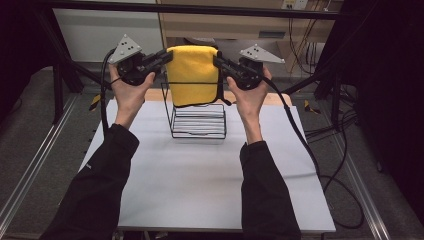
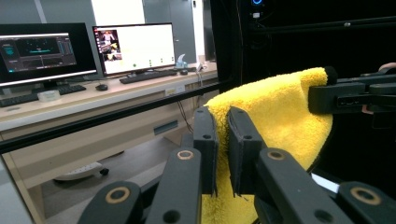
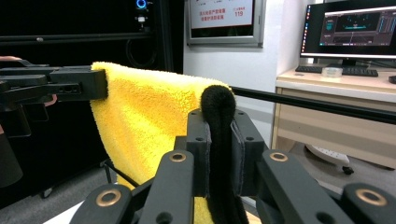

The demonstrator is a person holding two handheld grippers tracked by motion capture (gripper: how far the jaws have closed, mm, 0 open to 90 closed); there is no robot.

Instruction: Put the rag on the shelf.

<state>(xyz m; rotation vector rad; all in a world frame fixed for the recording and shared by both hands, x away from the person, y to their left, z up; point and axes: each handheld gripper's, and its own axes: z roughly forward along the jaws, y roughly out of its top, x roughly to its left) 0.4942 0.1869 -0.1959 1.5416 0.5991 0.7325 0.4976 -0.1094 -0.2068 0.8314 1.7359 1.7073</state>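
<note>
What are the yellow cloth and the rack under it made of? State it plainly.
Yellow cloth: looks like microfibre or terry, matt and fluffy, with a visible fuzzy pile and a black edge binding. Rack: seemingly thin metal wire with a dark coating, judging by its slim, rigid bars; the coating type is unclear.

Black long sleeves cover both forearms, and each hand grips a black tool, the left tool [image 1: 167,56] and right tool [image 1: 217,60], topped by a grey triangular plate and trailing black cable.

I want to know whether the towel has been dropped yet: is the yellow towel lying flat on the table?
No, the yellow towel hangs in the air above the wire rack, pinched at its top corners by the left gripper and right gripper.
</note>
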